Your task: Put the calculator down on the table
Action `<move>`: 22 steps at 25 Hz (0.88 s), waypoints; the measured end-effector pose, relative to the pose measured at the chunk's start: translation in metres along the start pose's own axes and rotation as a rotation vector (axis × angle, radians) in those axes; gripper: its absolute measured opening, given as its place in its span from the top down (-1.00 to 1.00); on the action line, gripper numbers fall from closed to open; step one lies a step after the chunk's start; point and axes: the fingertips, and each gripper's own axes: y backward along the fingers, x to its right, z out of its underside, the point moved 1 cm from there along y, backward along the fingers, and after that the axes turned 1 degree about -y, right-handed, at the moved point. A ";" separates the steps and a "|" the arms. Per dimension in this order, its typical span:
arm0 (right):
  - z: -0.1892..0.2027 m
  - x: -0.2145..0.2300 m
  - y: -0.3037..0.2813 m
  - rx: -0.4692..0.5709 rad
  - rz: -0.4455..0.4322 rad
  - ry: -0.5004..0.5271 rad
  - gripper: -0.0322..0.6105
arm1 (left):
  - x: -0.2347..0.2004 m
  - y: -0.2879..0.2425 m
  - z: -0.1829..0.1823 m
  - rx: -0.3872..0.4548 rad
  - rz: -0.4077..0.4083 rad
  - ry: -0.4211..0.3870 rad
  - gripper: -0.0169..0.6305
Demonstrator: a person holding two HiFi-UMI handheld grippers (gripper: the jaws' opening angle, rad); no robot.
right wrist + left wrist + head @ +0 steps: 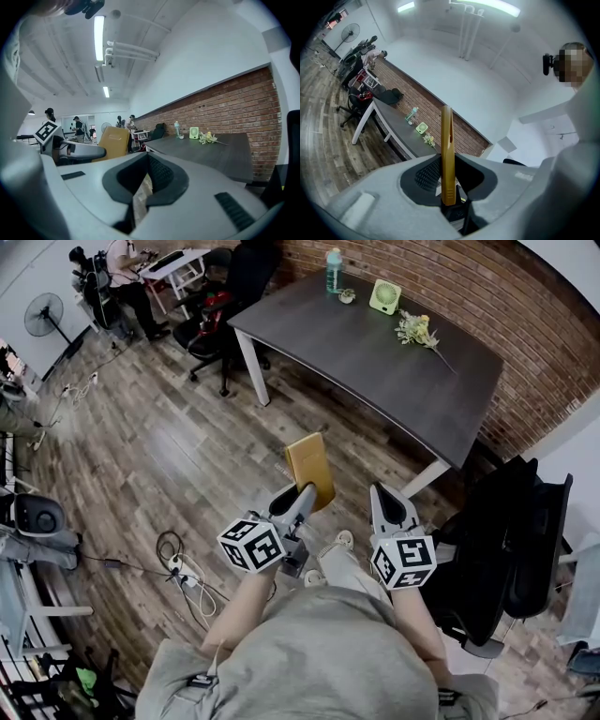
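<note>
The head view looks steeply down from above the person onto the left gripper [306, 490], the right gripper [379, 489] and the dark table [441, 399] ahead. Each gripper view sits close behind its own jaws, facing that same table and the brick wall [234, 108]; the left gripper view is tilted

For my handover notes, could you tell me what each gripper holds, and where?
Left gripper holds the yellow calculator by one short end; right gripper holds nothing.

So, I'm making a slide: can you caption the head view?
Left gripper holding a yellow calculator, right gripper empty, dark table ahead.
</note>
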 end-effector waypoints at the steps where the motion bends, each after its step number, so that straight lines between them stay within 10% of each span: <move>1: 0.000 -0.001 -0.001 -0.001 -0.005 0.002 0.89 | -0.001 0.001 0.000 0.001 -0.002 -0.002 0.67; 22: -0.013 0.036 -0.102 -0.007 -0.051 0.009 0.89 | -0.058 -0.070 -0.042 0.011 -0.027 -0.013 0.67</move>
